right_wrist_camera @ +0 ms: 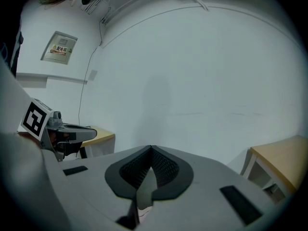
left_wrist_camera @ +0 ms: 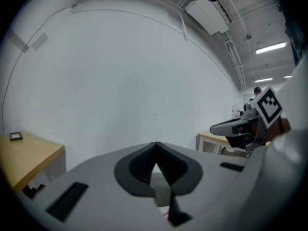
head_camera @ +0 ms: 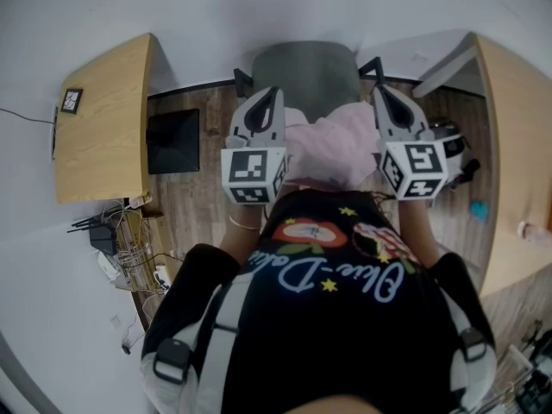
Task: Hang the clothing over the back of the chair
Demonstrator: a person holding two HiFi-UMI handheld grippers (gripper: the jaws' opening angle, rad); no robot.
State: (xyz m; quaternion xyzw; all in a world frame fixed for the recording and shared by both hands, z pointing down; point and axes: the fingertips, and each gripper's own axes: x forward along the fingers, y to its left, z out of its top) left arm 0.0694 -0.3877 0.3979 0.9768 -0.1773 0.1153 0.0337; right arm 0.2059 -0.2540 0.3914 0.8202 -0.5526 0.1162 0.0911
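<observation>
**Both grippers closed on the pink clothing at the chair**

I'm seeing the left gripper (left_wrist_camera: 155, 146) and the right gripper (right_wrist_camera: 151, 148) hovering side by side, each with its jaws pressed together. A pale sliver is showing low between each pair, so they are probably pinching the pink clothing (head_camera: 332, 145). It is sagging between them, on the near side of the grey chair (head_camera: 306, 72).

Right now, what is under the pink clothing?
The grey chair: its far part shows beyond the pink clothing. Its near part is covered by the cloth, so nothing that may lie there can be seen.
</observation>
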